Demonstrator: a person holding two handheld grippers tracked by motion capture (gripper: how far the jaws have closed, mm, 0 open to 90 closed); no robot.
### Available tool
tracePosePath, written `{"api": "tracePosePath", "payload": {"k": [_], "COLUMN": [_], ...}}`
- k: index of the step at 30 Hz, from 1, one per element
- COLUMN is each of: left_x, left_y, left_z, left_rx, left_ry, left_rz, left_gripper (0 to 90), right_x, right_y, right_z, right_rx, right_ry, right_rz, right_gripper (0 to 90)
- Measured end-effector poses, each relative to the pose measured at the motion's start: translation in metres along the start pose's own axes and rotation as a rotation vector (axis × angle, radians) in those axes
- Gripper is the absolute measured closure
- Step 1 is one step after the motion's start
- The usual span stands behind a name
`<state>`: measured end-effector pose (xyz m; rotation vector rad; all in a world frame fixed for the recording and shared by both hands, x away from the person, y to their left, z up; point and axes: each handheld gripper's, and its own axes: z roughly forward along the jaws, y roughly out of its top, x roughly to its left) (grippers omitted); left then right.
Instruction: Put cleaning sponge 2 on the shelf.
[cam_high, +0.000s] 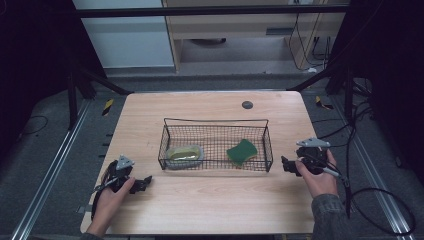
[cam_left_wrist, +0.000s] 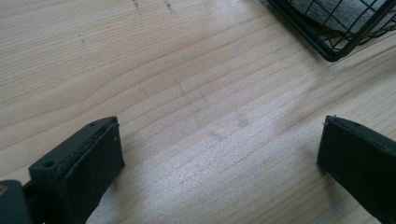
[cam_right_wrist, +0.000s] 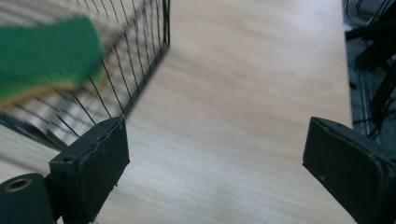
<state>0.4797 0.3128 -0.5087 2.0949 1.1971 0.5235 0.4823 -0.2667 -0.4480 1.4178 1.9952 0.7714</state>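
Observation:
A black wire basket (cam_high: 215, 121) stands in the middle of the wooden table (cam_high: 210, 200). Inside it lie a green sponge (cam_high: 242, 150) on the right and a yellowish sponge on a grey cloth (cam_high: 183, 153) on the left. My left gripper (cam_high: 145, 181) rests low near the basket's front left corner (cam_left_wrist: 332, 55), jaws wide apart over bare wood. My right gripper (cam_high: 284, 164) sits just right of the basket, open, with the basket's wire wall (cam_right_wrist: 140, 56) and the green sponge (cam_right_wrist: 46, 51) beyond its left jaw.
A small dark round disc (cam_high: 247, 104) lies on the table behind the basket. Cables (cam_high: 380, 200) trail off the right side onto the floor. Metal frame rails run along both sides of the table.

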Motion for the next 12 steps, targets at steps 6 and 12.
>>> {"api": "tracePosePath", "payload": {"k": [6, 12], "left_x": [0.0, 0.001], "left_y": [0.0, 0.001], "left_z": [0.0, 0.002], "left_rx": [0.0, -0.002], "left_ry": [0.0, 0.007], "left_rz": [0.0, -0.005], "left_gripper": [0.0, 0.0], "right_x": [-0.002, 0.0], "right_y": [-0.025, -0.041], "right_z": [0.021, 0.043], "right_rx": [0.032, 0.023], "right_ry": [-0.007, 0.013], "right_rz": [0.017, 0.042], "right_gripper": [8.2, 7.2]}}
